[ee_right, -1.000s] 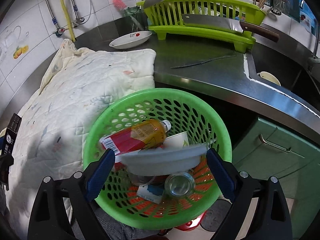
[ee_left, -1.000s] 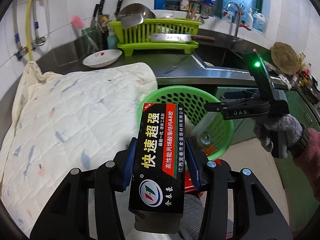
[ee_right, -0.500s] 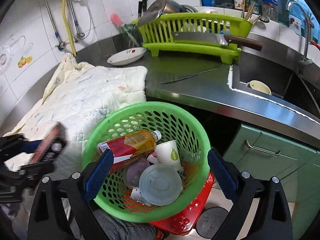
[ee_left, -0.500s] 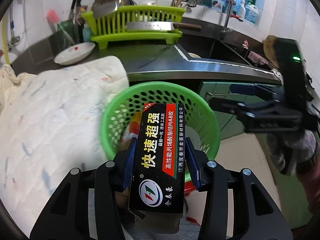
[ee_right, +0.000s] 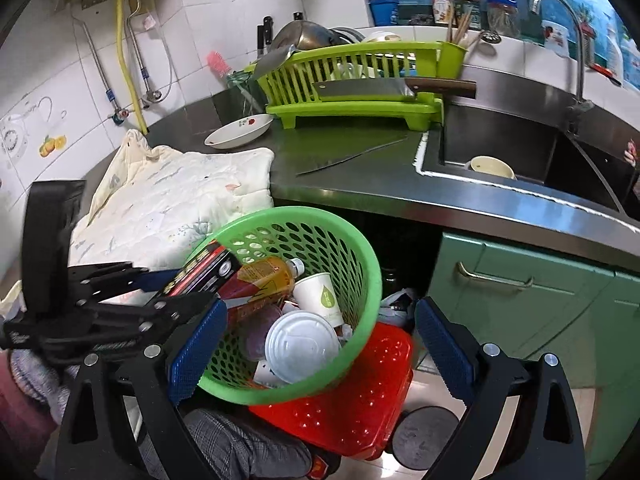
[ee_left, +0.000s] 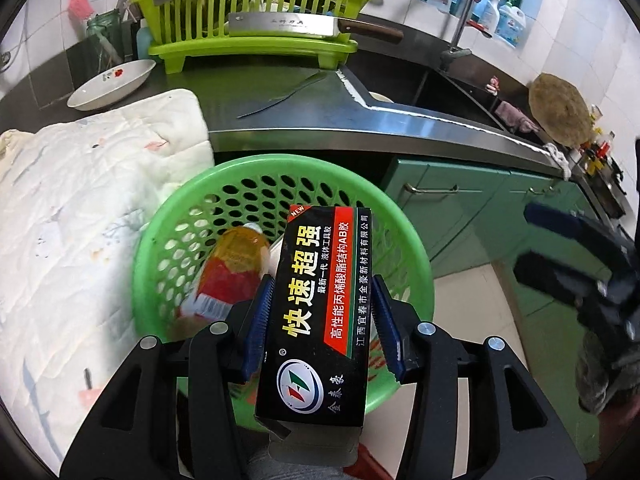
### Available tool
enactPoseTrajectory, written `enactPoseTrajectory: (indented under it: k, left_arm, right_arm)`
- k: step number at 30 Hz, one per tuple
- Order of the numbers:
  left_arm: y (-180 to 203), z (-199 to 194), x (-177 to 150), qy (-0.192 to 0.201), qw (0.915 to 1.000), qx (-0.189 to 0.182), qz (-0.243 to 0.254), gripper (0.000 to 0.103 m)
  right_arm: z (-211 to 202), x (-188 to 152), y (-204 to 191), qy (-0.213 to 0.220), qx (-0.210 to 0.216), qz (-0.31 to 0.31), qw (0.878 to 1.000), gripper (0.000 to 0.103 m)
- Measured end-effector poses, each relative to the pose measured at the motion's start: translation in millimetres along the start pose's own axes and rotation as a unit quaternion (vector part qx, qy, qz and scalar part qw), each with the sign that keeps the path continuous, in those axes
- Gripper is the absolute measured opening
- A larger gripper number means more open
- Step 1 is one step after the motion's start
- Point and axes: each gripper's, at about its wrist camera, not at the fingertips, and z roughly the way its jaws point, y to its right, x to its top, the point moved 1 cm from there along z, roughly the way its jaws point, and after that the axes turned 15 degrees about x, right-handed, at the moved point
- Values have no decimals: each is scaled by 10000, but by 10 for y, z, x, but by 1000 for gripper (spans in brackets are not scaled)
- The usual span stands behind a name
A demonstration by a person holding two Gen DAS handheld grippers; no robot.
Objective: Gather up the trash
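Over the basket (ee_left: pixel 408 264), at 6 o'clock in the left wrist view: one black glue box (ee_left: pixel 320 312), clamped by its long sides in the left gripper (ee_left: pixel 322 316), far end tipped toward the hollow, presumably for release there. Basket contents: bottle (ee_right: pixel 260 280), paper cup (ee_right: pixel 322 298), white lid (ee_right: pixel 302 346), the lid nearest 6 o'clock. Right gripper (ee_right: pixel 320 352): jaws wide apart, empty, hung above the rim at 5 o'clock, seemingly clear of the drop. Quilt (ee_right: pixel 180 196) at 10 o'clock, bare of trash.
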Motion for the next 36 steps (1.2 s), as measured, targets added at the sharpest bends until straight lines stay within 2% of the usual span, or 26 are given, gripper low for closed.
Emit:
enactPoseTrajectory:
  k: [2, 4, 7, 15, 22, 30, 36]
  left_arm:
    - [21, 9, 19, 44, 10000, 27, -23, 54]
    - [32, 22, 36, 82, 9999, -16, -74, 65]
    - [34, 8, 37, 189, 9997, -85, -104, 69]
    - [-215, -240, -67, 275, 9987, 79, -419, 69]
    - [-514, -609, -244, 445, 9961, 455, -605, 69]
    - [-898, -1151, -444, 747, 9881, 950, -950, 73]
    - [-1171, -1521, -701, 913, 9789, 1452, -1107, 73]
  right_arm:
    - [-25, -42, 22, 0, 7, 56, 10000, 92]
    - [-50, -84, 31, 1, -23, 60, 10000, 92]
    - [-95, -122, 39, 45, -31, 103, 9999, 92]
    - [-189, -187, -47, 130, -44, 143, 9998, 92]
    - [-222, -242, -343, 209, -13, 54, 9998, 92]
    - [-196, -241, -835, 231, 99, -220, 9994, 92]
    - [-161, -210, -1207, 254, 248, -393, 9986, 92]
